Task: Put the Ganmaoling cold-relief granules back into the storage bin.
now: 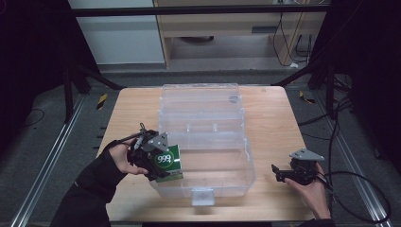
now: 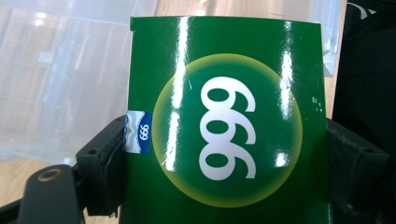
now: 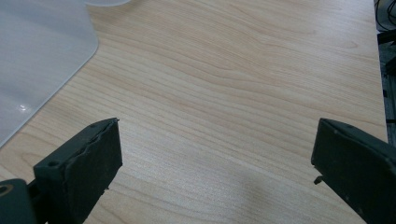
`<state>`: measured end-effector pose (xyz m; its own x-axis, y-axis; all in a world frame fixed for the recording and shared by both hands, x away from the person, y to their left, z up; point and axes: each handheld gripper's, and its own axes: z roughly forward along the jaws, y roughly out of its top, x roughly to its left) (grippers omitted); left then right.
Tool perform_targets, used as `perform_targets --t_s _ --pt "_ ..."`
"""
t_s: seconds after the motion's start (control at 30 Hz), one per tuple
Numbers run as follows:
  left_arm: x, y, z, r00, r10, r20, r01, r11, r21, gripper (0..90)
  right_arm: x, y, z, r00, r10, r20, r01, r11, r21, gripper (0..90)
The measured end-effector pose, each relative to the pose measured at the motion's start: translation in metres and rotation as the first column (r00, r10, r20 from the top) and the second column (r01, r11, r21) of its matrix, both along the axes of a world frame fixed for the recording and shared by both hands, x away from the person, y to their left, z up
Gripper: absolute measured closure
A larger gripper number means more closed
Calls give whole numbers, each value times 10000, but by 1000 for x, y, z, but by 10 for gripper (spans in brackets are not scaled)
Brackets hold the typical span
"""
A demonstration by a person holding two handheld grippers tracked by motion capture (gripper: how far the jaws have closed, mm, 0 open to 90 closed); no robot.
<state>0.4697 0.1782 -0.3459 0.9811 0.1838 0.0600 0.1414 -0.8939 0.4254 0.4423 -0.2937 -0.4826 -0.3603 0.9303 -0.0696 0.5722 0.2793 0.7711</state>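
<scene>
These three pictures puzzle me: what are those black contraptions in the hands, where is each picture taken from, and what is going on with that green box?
No robot here: a person holds a hand-worked gripper in each hand at a wooden table. The wide picture comes from a camera above that looks down on the table. The other two come from small cameras riding on the grippers, looking along their black jaws.

On the table stands a clear plastic storage box with its lid open. The left gripper is clamped on a glossy green carton printed with 999, at the storage box's near left corner; in its own view the carton sits between the jaws. The right gripper rests to the right of the storage box, jaws wide apart, holding nothing.
</scene>
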Motion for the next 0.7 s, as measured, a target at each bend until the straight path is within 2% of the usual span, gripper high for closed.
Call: perform_targets --t_s 0.2,0.27,0.7 --pt "-2 1 -8 9997 -96 -227 90 9997 -231 149 0 0 0 10000 39 -27 -39 10000 -22 23" --pt "-1 1 -10 9996 -229 -135 224 9992 -324 149 0 0 0 10000 62 -2 -62 10000 -37 23" --pt "0 0 -33 9993 -240 -277 235 9996 -176 148 0 2 -2 9999 70 -95 -70 10000 -40 23"
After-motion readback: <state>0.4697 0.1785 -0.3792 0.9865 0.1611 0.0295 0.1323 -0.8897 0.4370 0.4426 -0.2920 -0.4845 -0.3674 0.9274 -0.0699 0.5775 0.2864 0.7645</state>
